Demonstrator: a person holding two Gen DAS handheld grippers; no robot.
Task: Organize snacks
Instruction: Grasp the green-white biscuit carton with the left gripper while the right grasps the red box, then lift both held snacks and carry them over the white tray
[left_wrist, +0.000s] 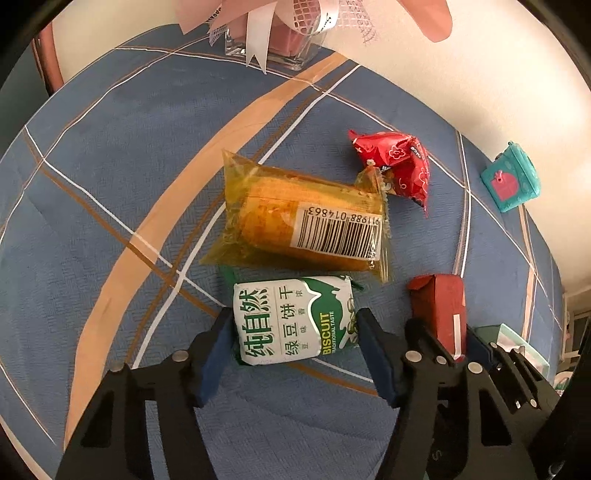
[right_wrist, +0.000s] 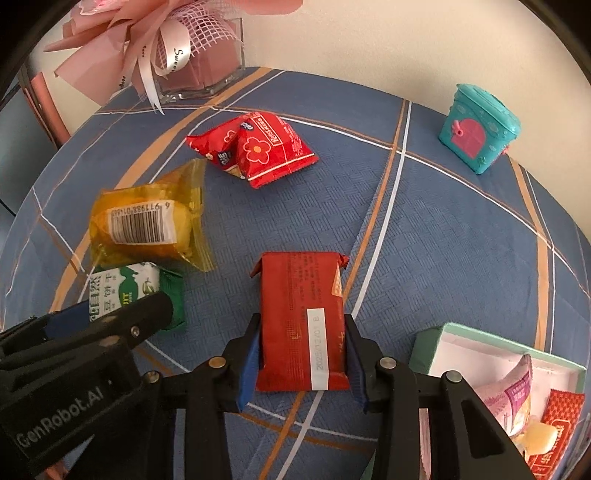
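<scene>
A green-and-white biscuit pack (left_wrist: 280, 317) lies on the blue checked tablecloth (left_wrist: 129, 147). My left gripper (left_wrist: 294, 315) points steeply down over it, and both blue pads touch its short ends. In the right wrist view the same pack (right_wrist: 125, 284) shows under the left gripper's fingers (right_wrist: 147, 314). My right gripper (right_wrist: 303, 319) is shut on a dark red snack pack (right_wrist: 299, 295), pads pressed on its long sides; that red pack (left_wrist: 439, 306) stands just right of the biscuit pack.
A yellow wrapped cake with a barcode (left_wrist: 306, 218) lies just beyond the biscuit pack. Two red flower-print packets (right_wrist: 255, 147) lie farther back. A pale green box (right_wrist: 424, 350) holding several snacks sits at the near right. A teal toy box (right_wrist: 476, 129) and a glass vase (right_wrist: 199, 59) stand by the wall.
</scene>
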